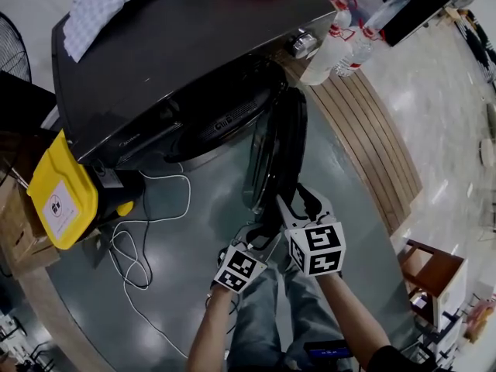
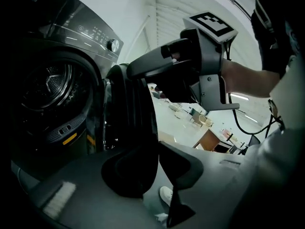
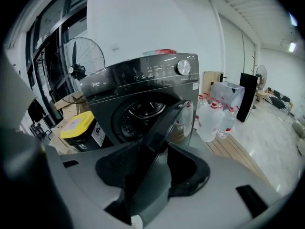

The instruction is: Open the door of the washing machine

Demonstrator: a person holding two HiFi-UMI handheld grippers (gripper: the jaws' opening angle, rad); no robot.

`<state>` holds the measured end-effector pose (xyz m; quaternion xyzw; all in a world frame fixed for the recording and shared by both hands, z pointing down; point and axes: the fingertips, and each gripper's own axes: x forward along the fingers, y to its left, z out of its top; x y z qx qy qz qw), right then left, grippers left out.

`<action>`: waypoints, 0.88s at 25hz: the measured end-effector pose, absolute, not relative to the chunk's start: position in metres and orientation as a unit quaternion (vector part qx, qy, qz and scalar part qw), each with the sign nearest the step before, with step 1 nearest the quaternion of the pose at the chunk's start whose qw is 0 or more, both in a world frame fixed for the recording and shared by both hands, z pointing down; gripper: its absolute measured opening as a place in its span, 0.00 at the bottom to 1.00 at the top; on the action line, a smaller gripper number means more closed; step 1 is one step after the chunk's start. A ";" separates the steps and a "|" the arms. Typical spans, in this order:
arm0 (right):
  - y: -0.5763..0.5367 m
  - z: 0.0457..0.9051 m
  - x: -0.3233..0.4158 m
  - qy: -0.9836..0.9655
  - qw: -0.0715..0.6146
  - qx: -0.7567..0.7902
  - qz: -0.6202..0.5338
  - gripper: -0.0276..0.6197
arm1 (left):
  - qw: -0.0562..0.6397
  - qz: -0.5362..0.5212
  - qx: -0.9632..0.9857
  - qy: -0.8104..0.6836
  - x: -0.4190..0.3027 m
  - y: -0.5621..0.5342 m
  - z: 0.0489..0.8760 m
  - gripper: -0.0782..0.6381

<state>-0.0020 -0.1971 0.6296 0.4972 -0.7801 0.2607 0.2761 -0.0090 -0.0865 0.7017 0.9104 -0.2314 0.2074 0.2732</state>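
Observation:
The dark grey washing machine stands with its round door swung out edge-on toward me, and the drum shows behind it. My left gripper is at the door's lower outer rim. In the left gripper view the dark door rim fills the gap of the left gripper, and both pads sit against it. My right gripper is just above on the same rim. In the right gripper view the right gripper stands wide, the door edge passing between its pads without being pressed.
A yellow container and a loose white cable lie left of the machine. Water bottles stand on a wooden slatted platform to the right. A cloth lies on the machine's top. A fan stands behind it.

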 end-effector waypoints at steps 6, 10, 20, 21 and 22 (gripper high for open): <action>-0.190 0.630 0.023 -0.775 0.280 0.501 0.263 0.32 | 0.259 0.182 0.912 -0.261 -0.040 -0.105 0.693 0.21; -0.184 0.631 0.045 -0.765 0.287 0.513 0.263 0.29 | 0.265 0.156 0.887 -0.345 -0.086 -0.141 0.687 0.21; -0.181 0.631 0.113 -0.728 0.303 0.558 0.257 0.26 | 0.236 0.147 0.857 -0.433 -0.130 -0.165 0.679 0.20; -0.183 0.631 0.120 -0.725 0.307 0.562 0.255 0.26 | 0.235 0.144 0.856 -0.437 -0.130 -0.165 0.678 0.20; -0.184 0.631 0.126 -0.721 0.310 0.566 0.252 0.26 | 0.242 0.132 0.854 -0.441 -0.130 -0.164 0.677 0.20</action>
